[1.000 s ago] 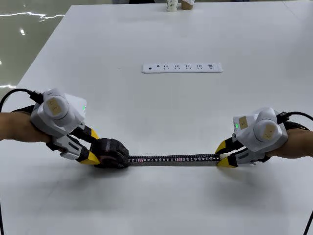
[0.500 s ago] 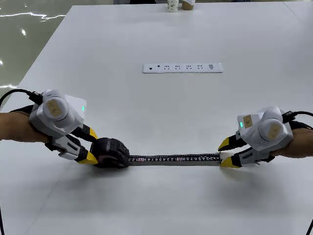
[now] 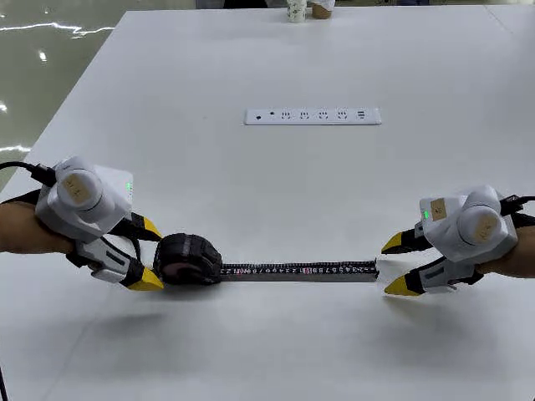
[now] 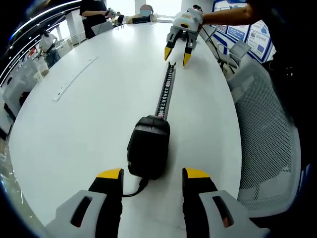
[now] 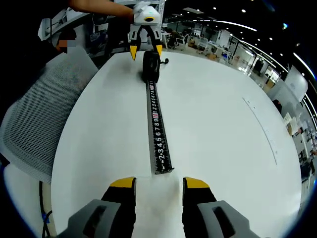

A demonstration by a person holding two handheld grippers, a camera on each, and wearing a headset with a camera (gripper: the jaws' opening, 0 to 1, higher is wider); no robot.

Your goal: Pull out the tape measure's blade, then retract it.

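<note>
Both hands hold their tools low over the white table [image 3: 276,192], pointing at each other. The left gripper [image 3: 149,252] stands spread just behind the black tape measure [image 3: 188,259]. The right gripper [image 3: 396,266] gapes too, just clear of the drawn-out blade [image 3: 297,271] lying flat between them.

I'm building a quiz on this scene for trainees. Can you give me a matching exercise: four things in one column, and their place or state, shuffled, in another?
1. tape measure case
2. blade
3. power strip
4. right tongs

a. open, just beyond the blade's tip
b. white, at the far side of the table
c. black, in front of the left tongs
d. stretched out flat on the table

Pairs: 1-c, 2-d, 3-b, 4-a.
</note>
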